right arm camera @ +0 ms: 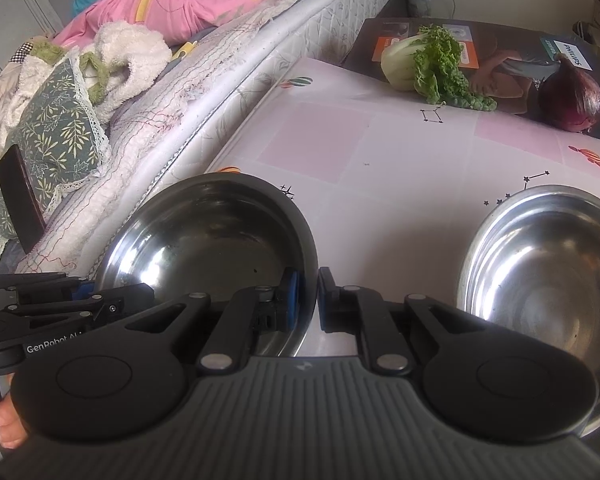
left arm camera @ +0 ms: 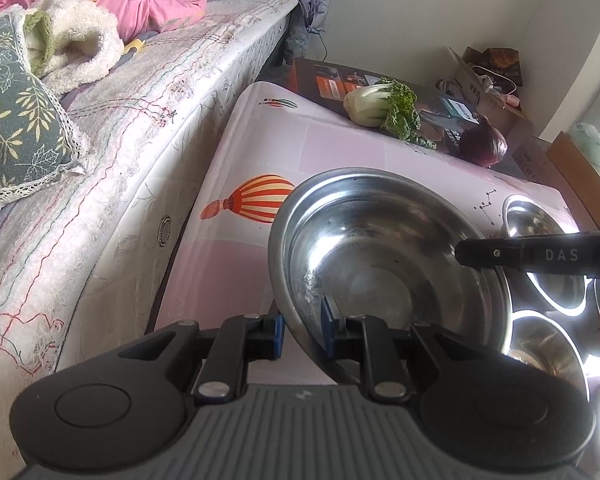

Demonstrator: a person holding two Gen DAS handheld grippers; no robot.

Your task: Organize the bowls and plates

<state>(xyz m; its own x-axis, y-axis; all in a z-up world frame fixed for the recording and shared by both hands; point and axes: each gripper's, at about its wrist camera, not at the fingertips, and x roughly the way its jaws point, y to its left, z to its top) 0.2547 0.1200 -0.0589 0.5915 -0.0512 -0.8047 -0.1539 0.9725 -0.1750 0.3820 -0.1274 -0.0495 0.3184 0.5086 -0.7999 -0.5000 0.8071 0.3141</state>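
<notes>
Both the left gripper [left arm camera: 302, 330] and right gripper [right arm camera: 308, 300] are clamped on opposite rims of one steel bowl [left arm camera: 380, 256] at the table's [right arm camera: 380, 168] near left, while the other bowls [right arm camera: 540, 264] remain unstacked to its right.

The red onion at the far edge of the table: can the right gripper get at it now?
Probably not yet. The right gripper has its jaws shut on the rim of the large steel bowl. The path to the red onion over the table looks free otherwise.
</notes>
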